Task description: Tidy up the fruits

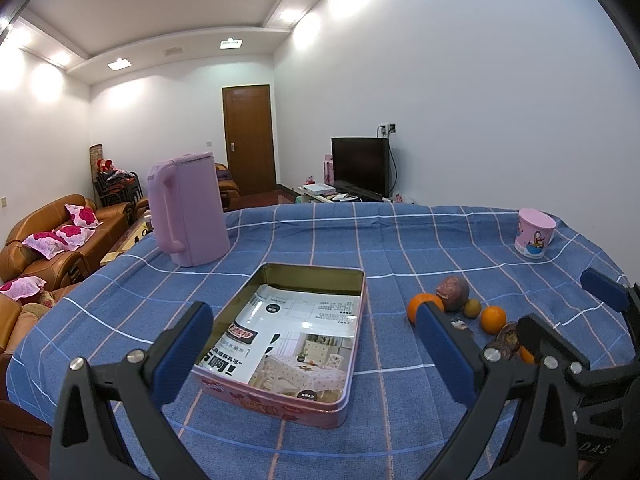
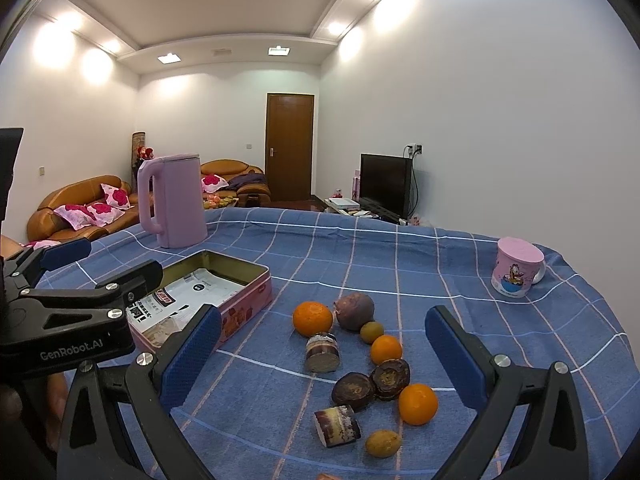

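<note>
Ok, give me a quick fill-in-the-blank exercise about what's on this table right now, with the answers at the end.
1. The tin holds a printed sheet but no ____.
2. The kettle on the far side of the tablecloth is coloured ____.
3. The right gripper hovers over the fruit with its jaws ____.
4. The mug with a cartoon picture stands on the ____ side of the fruit.

Missing words: fruit; pink; open; right

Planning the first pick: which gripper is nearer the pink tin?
Left. The left gripper hangs open right over the pink tin's near end; the right gripper sits off to its right, above the fruit.
</note>
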